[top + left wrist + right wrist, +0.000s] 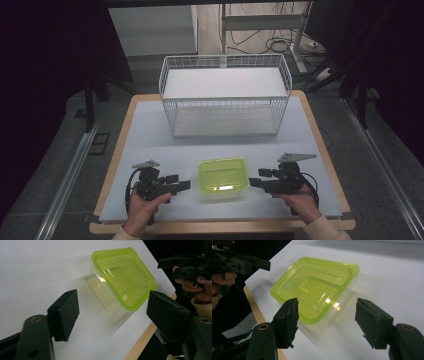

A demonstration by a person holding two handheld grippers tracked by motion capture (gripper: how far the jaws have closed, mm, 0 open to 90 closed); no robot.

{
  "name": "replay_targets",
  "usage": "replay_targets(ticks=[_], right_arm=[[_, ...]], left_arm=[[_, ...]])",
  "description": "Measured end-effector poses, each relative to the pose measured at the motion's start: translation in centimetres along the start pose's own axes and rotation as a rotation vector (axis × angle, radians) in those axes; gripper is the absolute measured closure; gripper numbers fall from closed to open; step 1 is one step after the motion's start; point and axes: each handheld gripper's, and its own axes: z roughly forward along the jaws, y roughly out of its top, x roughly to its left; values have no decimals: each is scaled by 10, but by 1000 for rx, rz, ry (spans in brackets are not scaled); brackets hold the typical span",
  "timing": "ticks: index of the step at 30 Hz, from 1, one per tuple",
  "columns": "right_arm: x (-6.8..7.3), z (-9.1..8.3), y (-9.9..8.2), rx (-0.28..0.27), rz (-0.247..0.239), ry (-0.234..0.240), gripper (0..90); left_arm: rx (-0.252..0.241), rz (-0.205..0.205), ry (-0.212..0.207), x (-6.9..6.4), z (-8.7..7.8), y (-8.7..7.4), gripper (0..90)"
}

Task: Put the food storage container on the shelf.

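Note:
A clear plastic container with a lime-green lid (223, 177) sits closed on the white table top (150, 140) near the front edge. My left gripper (180, 182) lies just to its left, open and pointing at it. My right gripper (256, 178) lies just to its right, open too. In the left gripper view the container (122, 277) stands ahead of the open left gripper (113, 312), apart from both pads, with the right gripper (185, 263) beyond. In the right gripper view the container (314, 287) stands ahead of the open right gripper (328, 320), the left gripper (239, 262) behind it.
A white wire basket (225, 95) with two solid shelves stands at the back middle of the table. The wooden table edge (220, 227) runs close behind my hands. Bare white surface lies between the basket and the container.

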Motion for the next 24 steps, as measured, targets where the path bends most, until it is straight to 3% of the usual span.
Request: replay_targets(ticks=[11, 18, 24], right_arm=[[-15, 26, 10, 59, 116, 12, 414], [-24, 36, 14, 75, 181, 49, 480], [-25, 37, 14, 85, 203, 59, 570]], left_arm=[[33, -41, -37, 2, 26, 13, 336], [45, -91, -100, 8, 34, 17, 408], [71, -97, -94, 10, 42, 17, 465]])
